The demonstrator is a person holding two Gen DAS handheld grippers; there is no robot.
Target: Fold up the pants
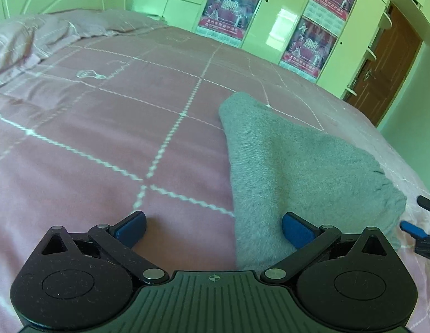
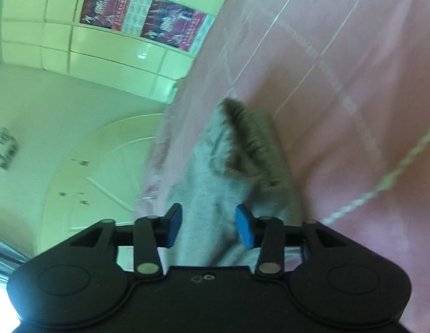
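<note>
Jaws of the left gripper (image 1: 214, 229) stand spread wide, empty; the right gripper (image 2: 208, 229) is half spread, pinching nothing. Beyond them the grey pants (image 1: 298, 166) lie folded into a compact bundle on the pink bedspread (image 1: 117, 125). Folding looks nearly finished. No containers show.

Grey fleece pants (image 1: 298, 163) lie folded on the bed

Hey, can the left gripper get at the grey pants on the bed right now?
Probably yes. The left gripper has its jaws wide open and empty, the folded grey pants lie just ahead on the pink bedspread, and nothing sits between them.
</note>
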